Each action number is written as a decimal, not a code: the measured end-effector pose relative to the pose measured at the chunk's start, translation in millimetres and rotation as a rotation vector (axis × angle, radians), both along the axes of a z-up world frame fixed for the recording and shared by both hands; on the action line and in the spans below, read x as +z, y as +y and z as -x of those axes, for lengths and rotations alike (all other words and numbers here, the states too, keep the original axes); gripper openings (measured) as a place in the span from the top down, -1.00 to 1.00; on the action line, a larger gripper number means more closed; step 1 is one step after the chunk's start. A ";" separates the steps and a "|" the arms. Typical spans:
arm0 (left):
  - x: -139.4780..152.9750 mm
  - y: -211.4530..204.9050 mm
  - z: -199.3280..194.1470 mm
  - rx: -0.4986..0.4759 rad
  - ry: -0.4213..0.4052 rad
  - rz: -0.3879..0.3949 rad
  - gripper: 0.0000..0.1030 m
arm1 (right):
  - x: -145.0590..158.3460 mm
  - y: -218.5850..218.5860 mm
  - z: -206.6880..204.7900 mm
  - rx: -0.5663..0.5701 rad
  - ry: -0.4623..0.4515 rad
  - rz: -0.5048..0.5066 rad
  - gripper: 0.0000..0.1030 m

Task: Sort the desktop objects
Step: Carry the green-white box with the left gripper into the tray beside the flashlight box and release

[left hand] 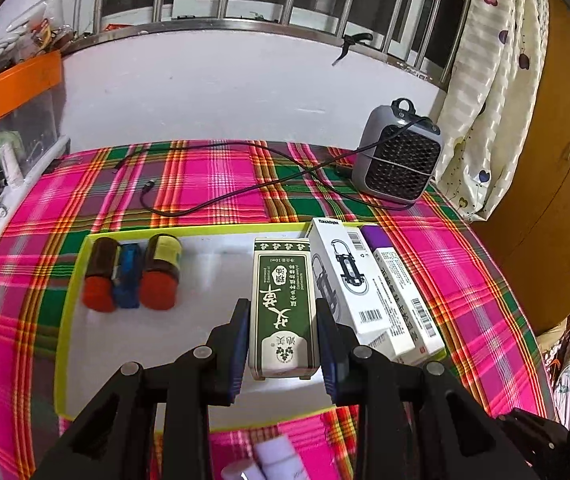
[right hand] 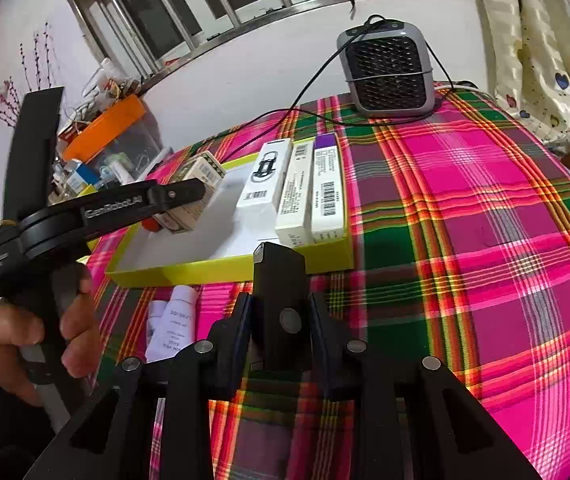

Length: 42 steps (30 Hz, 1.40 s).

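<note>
Placing step, left side. Left gripper (left hand: 283, 336) has its fingers (left hand: 241, 344) pinching a green-and-white essential oil box (left hand: 283, 304), held over the white floor of the yellow-rimmed tray (left hand: 71, 296), just left of the box row. Whether the box base touches the tray floor: cannot tell.

Already in the tray: two brown bottles with red caps (left hand: 101, 276) lying on their sides with a blue item (left hand: 129, 276) between them at the left; white flashlight box (left hand: 345, 276), a white carton (right hand: 295, 196) and a purple-topped box (left hand: 401, 284) packed side by side at the right.

Right gripper (right hand: 281, 320) has its fingers (right hand: 241, 332) closed on a black rectangular block (right hand: 279, 280), held over the plaid cloth of the counter just short of the tray's near rim.

White tubes (right hand: 173, 320) lie on the cloth outside the tray, unsorted.

Next move, judged: lower the oil box beside the flashlight box, parallel to the row, then spread the left fingers and back off without nudging neighbours. The black block likely follows into the open middle of the tray.

Fan heater (left hand: 399, 152) and its cable (left hand: 245, 192) sit at the back, well apart.
</note>
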State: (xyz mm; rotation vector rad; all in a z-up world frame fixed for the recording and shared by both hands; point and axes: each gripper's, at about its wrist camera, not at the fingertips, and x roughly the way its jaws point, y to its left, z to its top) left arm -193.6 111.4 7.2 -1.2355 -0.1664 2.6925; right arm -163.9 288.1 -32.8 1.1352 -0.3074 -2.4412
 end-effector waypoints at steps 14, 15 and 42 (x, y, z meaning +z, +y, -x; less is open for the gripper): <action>-23.2 -3.0 48.7 0.031 -0.127 -0.116 0.38 | -3.0 7.6 1.6 -0.014 -0.010 0.004 0.43; -24.0 -2.8 50.9 0.036 -0.129 -0.121 0.38 | -3.1 7.6 1.6 -0.014 -0.010 0.004 0.43; -33.7 -21.4 66.7 0.046 -0.212 -0.393 0.49 | -0.1 5.5 0.4 -0.016 -0.008 -0.008 0.43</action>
